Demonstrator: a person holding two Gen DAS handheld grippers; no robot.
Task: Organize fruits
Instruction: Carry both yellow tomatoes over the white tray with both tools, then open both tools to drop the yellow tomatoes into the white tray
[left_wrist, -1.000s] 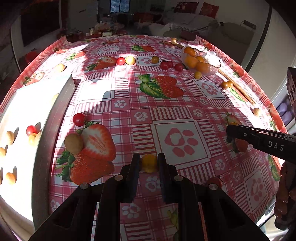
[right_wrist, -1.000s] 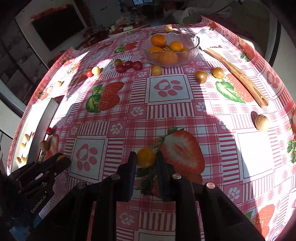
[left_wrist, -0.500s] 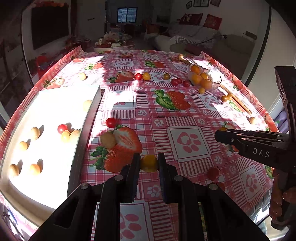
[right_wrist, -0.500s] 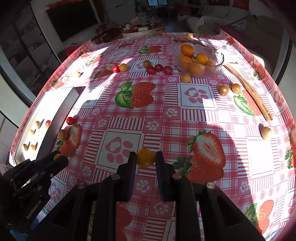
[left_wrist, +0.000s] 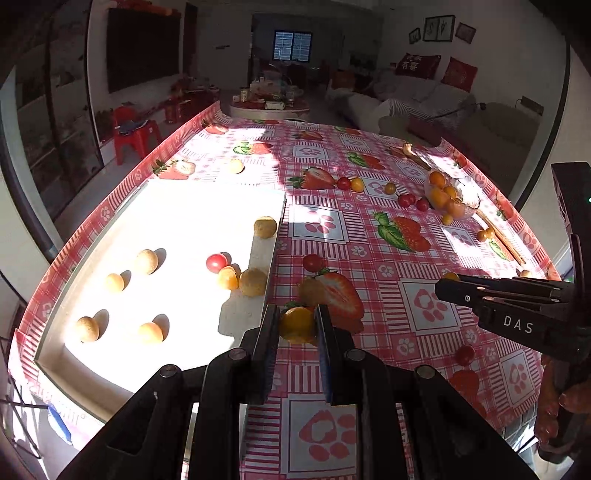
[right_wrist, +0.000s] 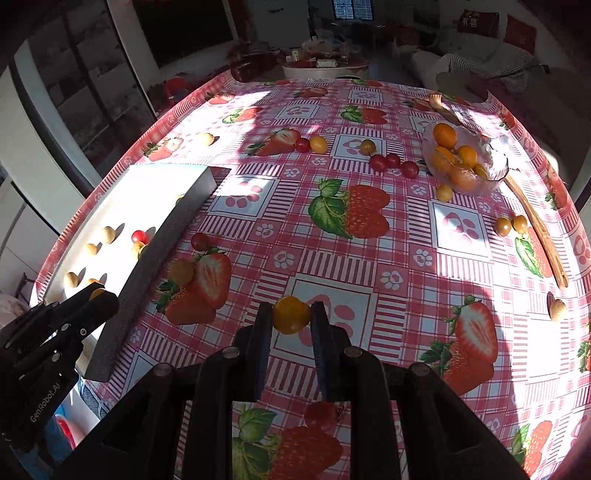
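A: Our left claw (left_wrist: 296, 326) pinches a yellow-orange fruit (left_wrist: 296, 325) between its two fingers, held above the bench (left_wrist: 369, 369).

B: And our right claw (right_wrist: 290, 318) pinches a yellow tomato (right_wrist: 290, 314) the same way, over a pink paw-print square of the tablecloth (right_wrist: 369, 258).

A: Just left of the left claw lies the white tray (left_wrist: 85, 384), its near corner beside the left finger. In it we see a red tomato (left_wrist: 216, 262), an orange fruit (left_wrist: 228, 277) touching a tan fruit (left_wrist: 252, 282) by the tray's right wall, and more tan ones spread farther left.

B: Just beyond the left claw, outside the tray, a tan fruit (left_wrist: 309, 291) sits on a printed strawberry, with a red tomato (left_wrist: 312, 262) a little farther on.

A: To the right of the left claw our right claw shows side-on, and below it a small red tomato (left_wrist: 464, 355) rests on the cloth.

B: Far ahead and to the right of the right claw stands the glass bowl (right_wrist: 495, 166) holding orange fruits (right_wrist: 445, 135). Three red tomatoes (right_wrist: 392, 160) line up just left of the bowl, and a yellow fruit (right_wrist: 444, 192) lies just in front of it.

A: Right of the bowl a wooden stick (right_wrist: 535, 225) runs along the bench edge, with two brownish fruits (right_wrist: 511, 225) touching each other beside it.
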